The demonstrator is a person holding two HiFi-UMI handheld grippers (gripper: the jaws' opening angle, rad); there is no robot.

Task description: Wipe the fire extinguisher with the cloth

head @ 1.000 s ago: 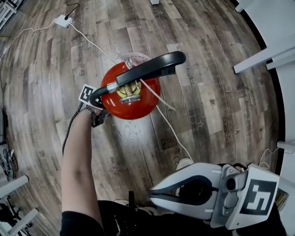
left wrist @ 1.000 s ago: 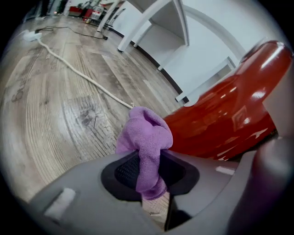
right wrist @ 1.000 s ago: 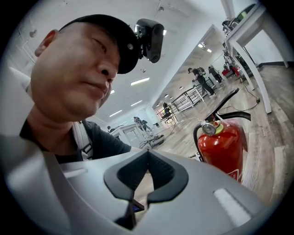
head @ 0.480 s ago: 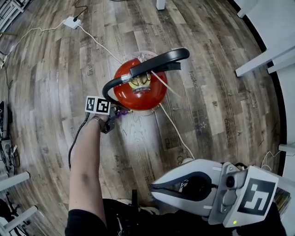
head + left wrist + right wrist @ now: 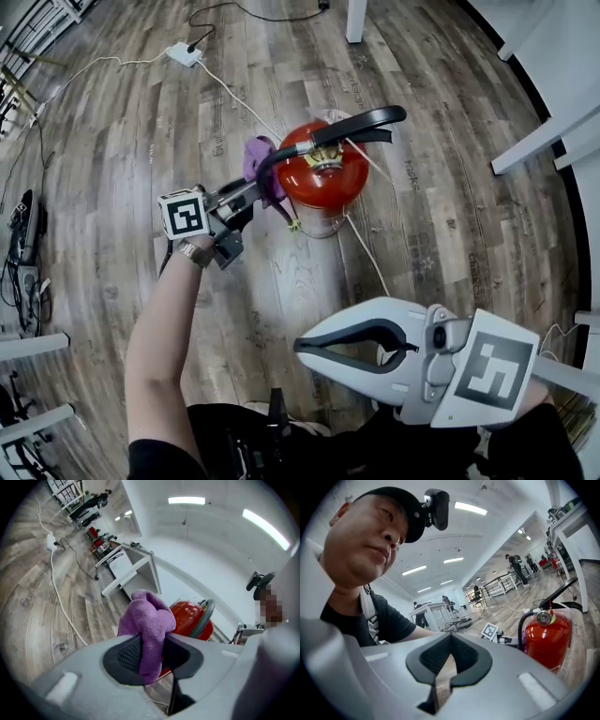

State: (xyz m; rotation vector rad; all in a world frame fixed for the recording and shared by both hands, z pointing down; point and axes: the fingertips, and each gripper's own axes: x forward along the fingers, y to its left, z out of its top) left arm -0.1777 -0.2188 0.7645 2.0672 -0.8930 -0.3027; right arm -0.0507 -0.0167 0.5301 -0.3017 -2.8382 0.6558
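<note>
Extinguisher: the red fire extinguisher (image 5: 323, 183) stands upright on the wood floor (image 5: 450, 234), mid-scene and a little far of centre. Its black handle (image 5: 361, 122) lies across the top. A white cable (image 5: 366, 253) trails past its base.

Progress: the purple cloth (image 5: 258, 164) is up at the left shoulder of the tank, just beside the black hose. From the head view it overlaps the red edge. I cannot tell whether it presses on the metal or hangs just off it. The tank shows no streaks or marks, so there is no reading how much is already wiped. Judgement: the wiping is under way or about to resume near the top left. The right and near sides, and the lower body, look like the ground left to cover.

Left gripper (image 5: 152, 648): the jaws are partly closed, clamped on a bunched fold of the cloth. The bulk of it puffs out past the tips toward the tank.

Right gripper (image 5: 300, 342): near side, well apart from the extinguisher. The jaws are fully together with nothing between them. It is idle and takes no part in steadying the tank.
</note>
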